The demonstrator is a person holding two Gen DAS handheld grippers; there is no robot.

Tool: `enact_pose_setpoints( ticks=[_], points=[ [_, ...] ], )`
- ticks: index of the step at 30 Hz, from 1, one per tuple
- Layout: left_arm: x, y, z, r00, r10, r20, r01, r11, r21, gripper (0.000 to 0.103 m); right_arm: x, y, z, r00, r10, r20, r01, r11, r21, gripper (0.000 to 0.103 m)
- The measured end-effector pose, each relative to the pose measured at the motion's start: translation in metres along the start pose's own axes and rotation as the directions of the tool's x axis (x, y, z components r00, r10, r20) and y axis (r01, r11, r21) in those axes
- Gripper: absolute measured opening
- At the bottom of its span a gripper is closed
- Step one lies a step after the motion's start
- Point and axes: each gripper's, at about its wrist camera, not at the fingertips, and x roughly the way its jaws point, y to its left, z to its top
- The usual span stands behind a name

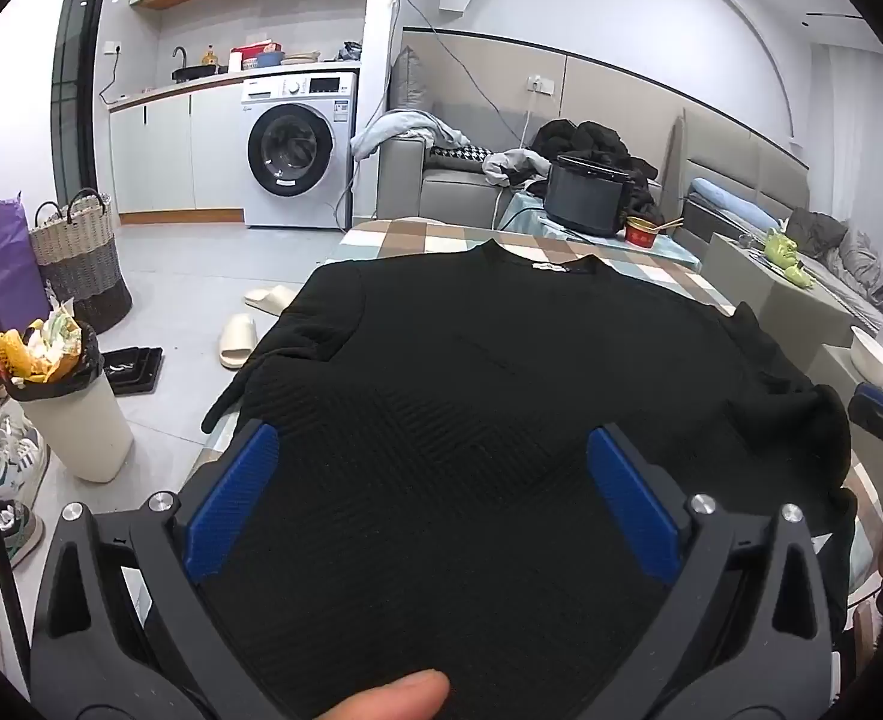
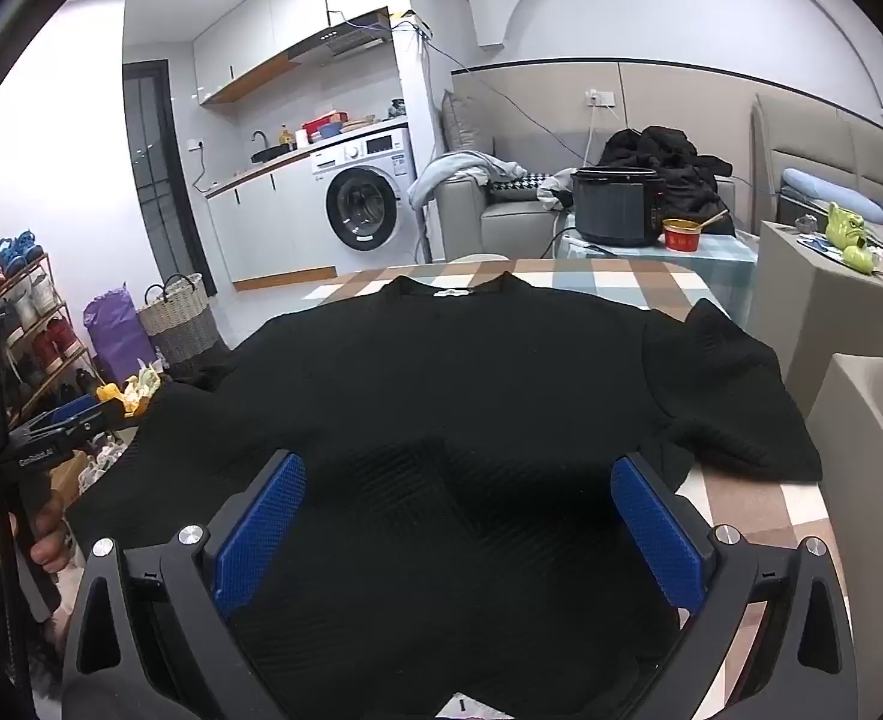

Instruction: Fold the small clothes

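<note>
Now both released: left tool (image 1: pixel 432 468) and right tool (image 2: pixel 458 495), blue pads wide apart, gripping nothing. Black sweater (image 1: pixel 501 360) spread flat on checked worktop (image 2: pixel 621 282), directly under and ahead of both tools, collar at far end, sleeves out to each side.

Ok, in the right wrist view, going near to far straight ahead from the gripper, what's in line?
right gripper → black sweater → checked tablecloth → black cooker pot → grey sofa
</note>
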Motion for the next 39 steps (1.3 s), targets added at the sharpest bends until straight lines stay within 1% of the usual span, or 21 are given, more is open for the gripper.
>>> enact_pose_setpoints(
  ticks=[3,4,6,9,10,12,13,15,25,39],
  points=[
    [-0.001,-0.001,-0.002,1.000,-0.003,-0.001,0.003,1.000,-0.003,0.103,-0.002,0.001,0.000,1.000,0.015,0.009,-0.015,1.000,-0.003,0.103],
    [-0.001,-0.001,-0.003,1.000,-0.006,-0.004,0.006,1.000,-0.005,0.103,-0.002,0.000,0.000,1.000,0.013,0.000,-0.013,1.000,0.004,0.103],
    [0.005,0.011,-0.003,1.000,0.002,-0.020,-0.003,1.000,-0.017,0.103,-0.002,0.000,0.000,1.000,0.007,-0.004,-0.007,1.000,0.006,0.103],
    [0.010,0.018,-0.003,1.000,0.005,-0.020,-0.006,1.000,-0.012,0.103,0.004,-0.006,-0.001,1.000,0.006,-0.001,-0.006,1.000,0.000,0.103],
    [0.010,0.010,-0.002,0.999,0.017,-0.028,-0.017,1.000,-0.007,0.103,0.005,-0.007,-0.001,1.000,0.005,-0.003,-0.005,1.000,0.000,0.103],
    [0.011,0.007,-0.004,0.999,0.018,-0.031,-0.018,1.000,-0.004,0.103,0.007,-0.003,-0.003,1.000,0.003,-0.008,-0.003,1.000,-0.005,0.103],
    [0.011,0.007,-0.003,0.999,0.018,-0.033,-0.018,1.000,-0.005,0.103,0.006,-0.005,-0.003,1.000,0.004,-0.007,-0.004,1.000,-0.005,0.103],
    [0.013,0.009,-0.003,0.999,0.019,-0.033,-0.019,1.000,-0.008,0.103,0.004,0.005,0.002,1.000,-0.004,-0.013,0.003,1.000,-0.015,0.103],
    [0.010,0.004,0.000,0.999,0.024,-0.031,-0.024,1.000,-0.005,0.103,0.007,0.009,0.009,0.999,-0.026,-0.019,0.026,0.999,-0.031,0.103],
    [0.004,0.002,0.002,0.999,0.029,-0.021,-0.029,1.000,0.005,0.103,-0.002,0.005,0.017,0.999,-0.050,-0.003,0.050,0.999,-0.004,0.103]
  ],
)
